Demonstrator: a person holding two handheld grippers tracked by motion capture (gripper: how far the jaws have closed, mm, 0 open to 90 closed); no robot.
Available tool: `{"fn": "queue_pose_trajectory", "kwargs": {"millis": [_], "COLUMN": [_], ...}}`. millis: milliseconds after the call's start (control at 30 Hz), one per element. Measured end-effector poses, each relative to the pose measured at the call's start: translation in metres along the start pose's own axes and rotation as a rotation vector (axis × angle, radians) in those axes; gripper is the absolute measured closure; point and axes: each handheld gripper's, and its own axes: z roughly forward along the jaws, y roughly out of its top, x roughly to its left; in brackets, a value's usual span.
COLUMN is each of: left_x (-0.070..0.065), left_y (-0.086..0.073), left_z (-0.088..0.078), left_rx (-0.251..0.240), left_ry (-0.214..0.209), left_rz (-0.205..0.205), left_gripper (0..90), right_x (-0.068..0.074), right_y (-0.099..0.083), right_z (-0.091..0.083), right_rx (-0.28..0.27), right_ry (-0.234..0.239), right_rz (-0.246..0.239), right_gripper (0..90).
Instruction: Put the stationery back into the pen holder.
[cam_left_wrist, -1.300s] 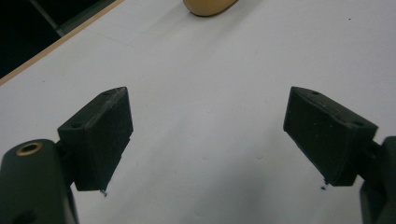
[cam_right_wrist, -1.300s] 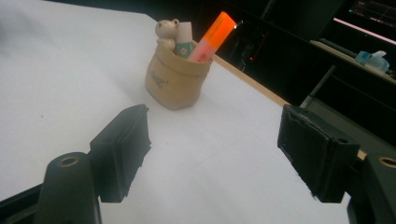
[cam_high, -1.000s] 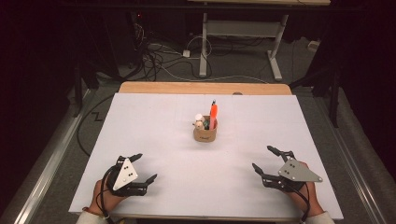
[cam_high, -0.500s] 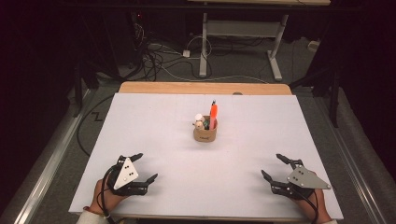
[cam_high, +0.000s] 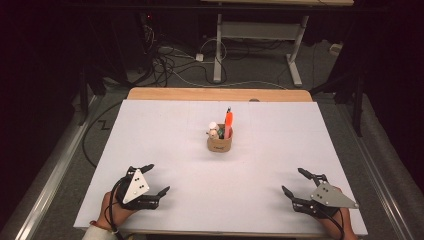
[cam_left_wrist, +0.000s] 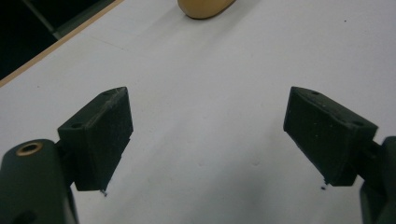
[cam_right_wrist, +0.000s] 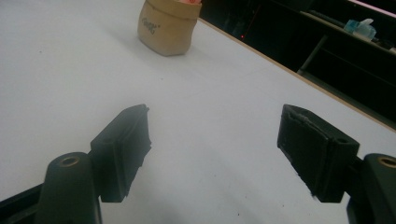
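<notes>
A small tan pot (cam_high: 219, 144) stands in the middle of the white table top (cam_high: 165, 135); an orange marker (cam_high: 228, 123) and some small pale items stick up out of it. The pot's base (cam_left_wrist: 205, 8) shows at the top of the left gripper view, and the pot (cam_right_wrist: 167, 26) appears far off in the right gripper view. My left gripper (cam_high: 156, 177) rests open near the front left edge. My right gripper (cam_high: 293, 180) rests open near the front right corner. Nothing lies between either pair of jaws.
A wooden strip (cam_high: 215, 94) runs along the table's far edge. Beyond it stand a desk frame (cam_high: 260, 40) and loose cables (cam_high: 170, 60) on the dark floor. Metal rails (cam_high: 50, 165) flank the table on both sides.
My right gripper has drawn back toward the front right corner of the table. The left gripper and the pot have stayed where they were.
</notes>
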Motion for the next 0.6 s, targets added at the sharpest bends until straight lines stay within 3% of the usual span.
{"fn": "queue_pose_trajectory", "kwargs": {"millis": [600], "left_x": [0.0008], "left_y": [-0.0002], "left_z": [0.0023], "left_rx": [0.002], "left_ry": [-0.001], "left_rz": [-0.005], "left_gripper": [15.1], "right_x": [0.0006], "right_y": [0.0003], "right_z": [0.0016], "right_rx": [-0.001], "right_ry": [0.006], "right_rz": [-0.008], "right_gripper": [26.0]}}
